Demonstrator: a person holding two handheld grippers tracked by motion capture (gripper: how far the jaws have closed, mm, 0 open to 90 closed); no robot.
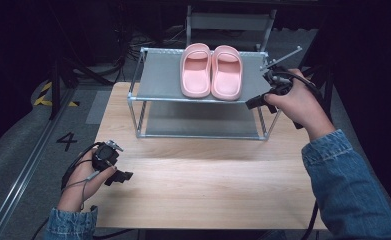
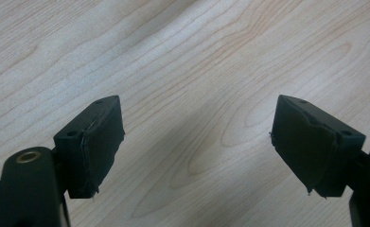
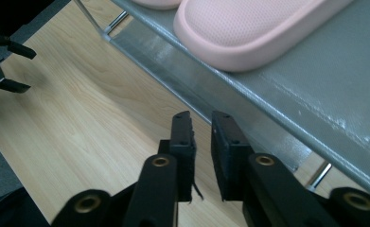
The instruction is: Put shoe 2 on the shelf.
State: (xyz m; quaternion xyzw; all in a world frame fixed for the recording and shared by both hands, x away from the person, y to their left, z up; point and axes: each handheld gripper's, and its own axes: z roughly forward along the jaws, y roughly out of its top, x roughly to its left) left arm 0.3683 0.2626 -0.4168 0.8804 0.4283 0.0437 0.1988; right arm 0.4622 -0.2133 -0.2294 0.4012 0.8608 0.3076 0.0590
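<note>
Just right tool (image 3: 201,142) slightly parted, empty, beside pink slippers (image 1: 211,70), rack (image 1: 158,75)

Wooden table (image 1: 208,190) sitting on grey floor (image 1: 28,150); beside it, painted numeral 4 (image 1: 66,141), yellow-black tape (image 1: 45,95); darkness lying beyond.

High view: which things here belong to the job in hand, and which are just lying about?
In the job:
- pink slippers, paired on the top shelf
- shoe rack
- right gripper, empty, at the rack's right end

Not in it now:
- left gripper, open over the bare wooden table
- number 4 floor mark
</note>
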